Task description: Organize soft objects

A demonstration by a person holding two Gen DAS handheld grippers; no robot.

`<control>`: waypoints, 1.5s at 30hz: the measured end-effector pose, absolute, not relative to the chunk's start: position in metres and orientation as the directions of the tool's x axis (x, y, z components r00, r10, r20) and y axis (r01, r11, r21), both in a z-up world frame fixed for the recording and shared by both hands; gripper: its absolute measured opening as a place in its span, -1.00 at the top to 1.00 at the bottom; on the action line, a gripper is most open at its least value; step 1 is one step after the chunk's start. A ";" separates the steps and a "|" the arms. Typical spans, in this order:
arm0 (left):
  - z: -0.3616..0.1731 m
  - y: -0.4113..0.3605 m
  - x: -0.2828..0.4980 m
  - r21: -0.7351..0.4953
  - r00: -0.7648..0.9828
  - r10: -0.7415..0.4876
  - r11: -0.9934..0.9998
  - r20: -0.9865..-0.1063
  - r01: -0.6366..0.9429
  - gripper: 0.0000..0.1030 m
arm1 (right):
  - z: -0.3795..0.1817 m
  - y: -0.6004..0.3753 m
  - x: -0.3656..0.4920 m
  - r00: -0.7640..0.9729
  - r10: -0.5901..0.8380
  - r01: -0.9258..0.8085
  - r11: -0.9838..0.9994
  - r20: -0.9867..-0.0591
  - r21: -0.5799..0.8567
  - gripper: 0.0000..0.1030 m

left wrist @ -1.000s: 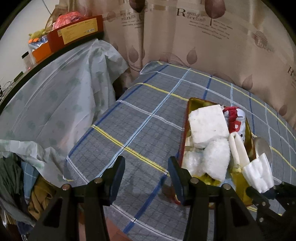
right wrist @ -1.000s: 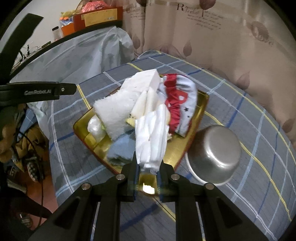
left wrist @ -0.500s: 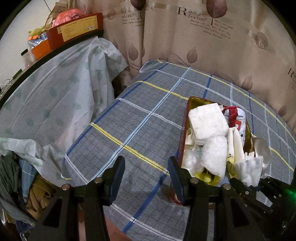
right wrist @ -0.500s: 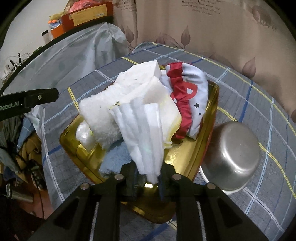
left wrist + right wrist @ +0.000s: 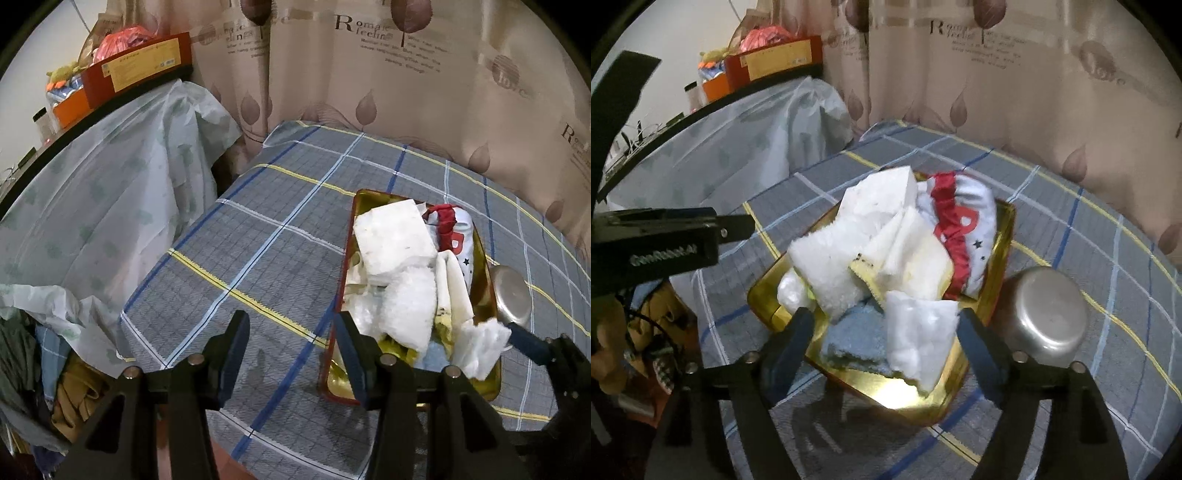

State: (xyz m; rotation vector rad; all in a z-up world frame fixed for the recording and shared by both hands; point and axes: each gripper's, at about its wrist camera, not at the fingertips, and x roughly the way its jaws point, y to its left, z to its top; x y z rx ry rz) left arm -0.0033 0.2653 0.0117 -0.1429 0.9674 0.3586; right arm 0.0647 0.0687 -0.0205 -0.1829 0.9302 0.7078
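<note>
A gold tray (image 5: 1004, 236) (image 5: 349, 236) on the checked tablecloth holds a pile of soft things: a white foam block (image 5: 879, 195) (image 5: 391, 236), a fluffy white cloth (image 5: 827, 266), a red-and-white starred fabric (image 5: 964, 221) and a blue towel (image 5: 849, 339). A folded white cloth (image 5: 919, 343) (image 5: 480, 347) lies on the tray's near end between the jaws of my right gripper (image 5: 886, 343). Those jaws are opening and their pads stand clear of it. My left gripper (image 5: 291, 350) is open over bare tablecloth, its right finger by the tray's left rim.
An upturned steel bowl (image 5: 1045, 314) (image 5: 511, 295) sits against the tray's right side. A plastic-draped counter (image 5: 92, 192) with boxes stands left of the table, and a curtain (image 5: 406, 92) hangs behind. Clothes (image 5: 74, 387) are heaped below the table's near-left corner.
The right gripper went from shut on the folded white cloth to wide apart, and the cloth has dropped onto the tray's near end. The left gripper has stayed put.
</note>
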 end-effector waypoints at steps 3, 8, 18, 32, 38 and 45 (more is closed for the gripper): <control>0.011 0.263 -0.003 0.034 0.515 0.226 0.934 -0.827 -0.355 0.04 | -0.013 0.065 0.060 0.427 0.464 -0.610 0.781 -0.776 0.132 -0.72; 0.011 0.260 -0.005 0.038 0.513 0.227 0.935 -0.828 -0.352 0.04 | -0.009 0.054 0.050 0.442 0.458 -0.567 0.809 -0.772 0.155 -0.79; 0.014 0.258 -0.006 0.038 0.516 0.225 0.937 -0.826 -0.347 0.04 | -0.015 0.042 0.033 0.463 0.419 -0.507 0.848 -0.781 0.155 -0.88; 0.019 0.253 -0.007 0.033 0.523 0.219 0.939 -0.824 -0.341 0.04 | -0.014 0.041 0.031 0.468 0.413 -0.507 0.850 -0.781 0.146 -0.91; 0.019 0.253 -0.007 0.039 0.517 0.218 0.941 -0.828 -0.335 0.04 | -0.014 0.041 0.033 0.484 0.389 -0.502 0.857 -0.784 0.116 -0.91; 0.015 0.253 -0.006 0.040 0.508 0.215 0.942 -0.834 -0.333 0.04 | -0.014 0.040 0.034 0.481 0.395 -0.496 0.859 -0.783 0.129 -0.91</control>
